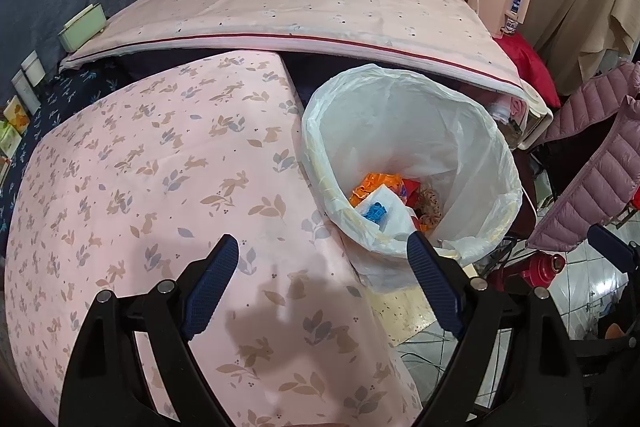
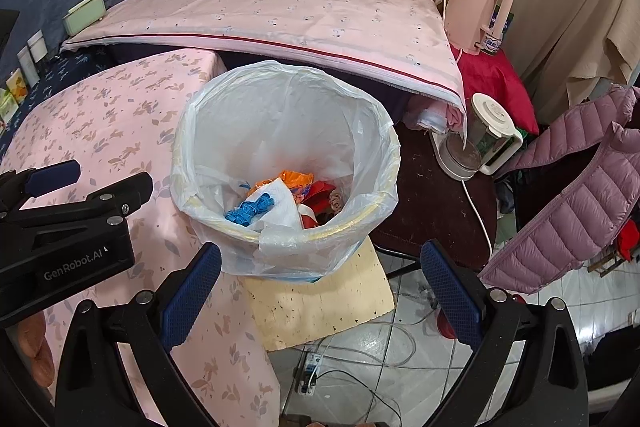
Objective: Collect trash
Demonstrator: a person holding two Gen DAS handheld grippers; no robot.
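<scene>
Both the left gripper (image 1: 322, 259) and right gripper (image 2: 320, 269) hover released and empty above the lined bin (image 2: 284, 163), whose light, crumpled wrappers (image 2: 280, 199) invite a soft pinch at any raised fold.

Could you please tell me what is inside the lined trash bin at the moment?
The trash bin holds a white wrapper with blue print, a blue crumpled piece, orange packaging and red scraps. Anything beneath that pile is covered.
</scene>
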